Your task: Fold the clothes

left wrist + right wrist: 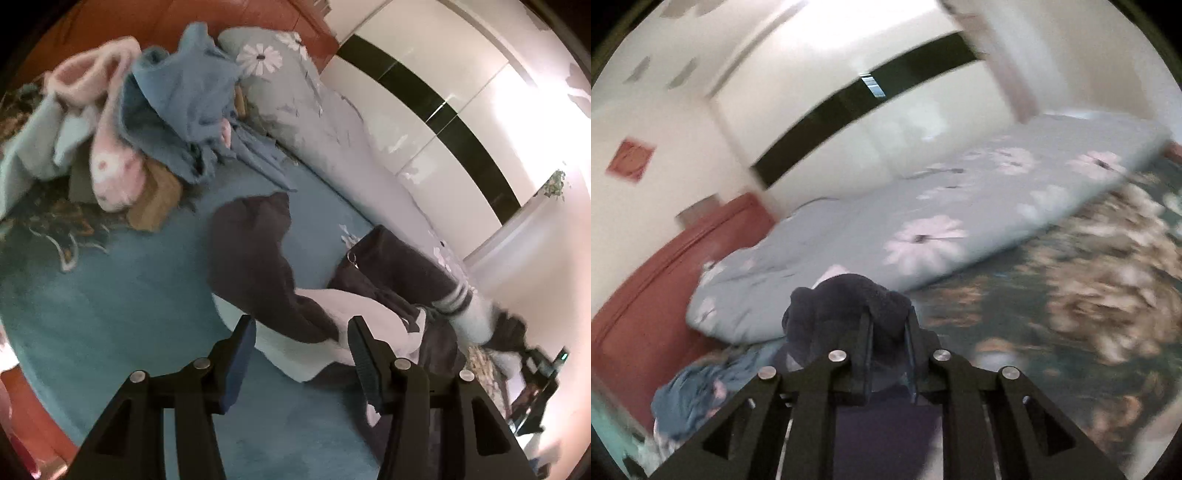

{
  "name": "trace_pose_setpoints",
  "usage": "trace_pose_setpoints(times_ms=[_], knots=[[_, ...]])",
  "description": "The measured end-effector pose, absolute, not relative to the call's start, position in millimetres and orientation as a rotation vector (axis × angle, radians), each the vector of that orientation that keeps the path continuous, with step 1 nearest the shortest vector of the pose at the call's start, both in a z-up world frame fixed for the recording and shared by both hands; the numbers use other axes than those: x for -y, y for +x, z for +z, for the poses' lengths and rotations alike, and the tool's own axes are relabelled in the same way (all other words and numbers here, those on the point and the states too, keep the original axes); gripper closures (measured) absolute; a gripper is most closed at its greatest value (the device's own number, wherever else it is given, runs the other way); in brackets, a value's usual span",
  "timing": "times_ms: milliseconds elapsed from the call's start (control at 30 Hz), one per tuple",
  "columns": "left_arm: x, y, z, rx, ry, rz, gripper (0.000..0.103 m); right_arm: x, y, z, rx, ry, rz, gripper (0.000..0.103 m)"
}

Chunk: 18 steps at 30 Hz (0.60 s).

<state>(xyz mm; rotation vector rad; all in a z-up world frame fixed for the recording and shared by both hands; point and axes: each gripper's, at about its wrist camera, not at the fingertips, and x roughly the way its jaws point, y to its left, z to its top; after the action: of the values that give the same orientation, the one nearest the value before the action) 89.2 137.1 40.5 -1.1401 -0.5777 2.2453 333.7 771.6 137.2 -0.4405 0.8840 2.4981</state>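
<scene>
Hovering above the teal bed cover (pixel 110 295), left tongs (pixel 301 334) stood released, jaws wide apart, nothing between them. Dark jacket (pixel 255 266) lay spread on the cover directly ahead of and between the left fingertips (pixel 240 354), white lining (pixel 332 321) turned up, one sleeve with white stripes (pixel 452 295) stretched off toward the right of the tongs. Zip pull (pixel 354 260) noted on the jacket front, ahead and slightly right. Pile of unfolded laundry far ahead-left: blue garment (pixel 177 110), pink garment (pixel 114 162), pale blue piece (pixel 29 155), all heaped together and touching. Floral duvet (pixel 303 110) ran along the far right side, against the white wardrobe (pixel 443 110).

Right tongs (pixel 886 328) clenched on a bunch of the dark jacket fabric (pixel 846 306), cloth bulging over and ahead of both fingers (pixel 864 332). Same duvet (pixel 923 221) seen ahead of the right tongs, patterned blanket (pixel 1089 277) to the right, crumpled blue garment (pixel 698 391) low left. Red headboard (pixel 646 314) further left. Right view heavily motion-blurred; fine detail not readable.
</scene>
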Motion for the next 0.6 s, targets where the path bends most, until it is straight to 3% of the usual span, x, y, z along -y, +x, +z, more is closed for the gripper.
trace_pose_setpoints(times_ms=[233, 333, 433, 500, 600], knots=[[-149, 86, 54, 0.600, -1.133, 2.254, 0.047, -796, 350, 88, -0.939, -0.570, 2.319, 0.087], [-149, 85, 66, 0.552, -1.091, 2.285, 0.047, -798, 356, 91, -0.902, -0.559, 2.285, 0.084], [-150, 80, 83, 0.490, -1.039, 2.325, 0.047, -797, 363, 98, -0.852, -0.535, 2.257, 0.077], [-152, 72, 96, 0.474, -0.998, 2.337, 0.043, -797, 367, 102, -0.819, -0.520, 2.238, 0.057], [-176, 57, 104, 0.425, -0.981, 2.296, 0.037, -797, 374, 109, -0.770, -0.497, 2.209, 0.056]])
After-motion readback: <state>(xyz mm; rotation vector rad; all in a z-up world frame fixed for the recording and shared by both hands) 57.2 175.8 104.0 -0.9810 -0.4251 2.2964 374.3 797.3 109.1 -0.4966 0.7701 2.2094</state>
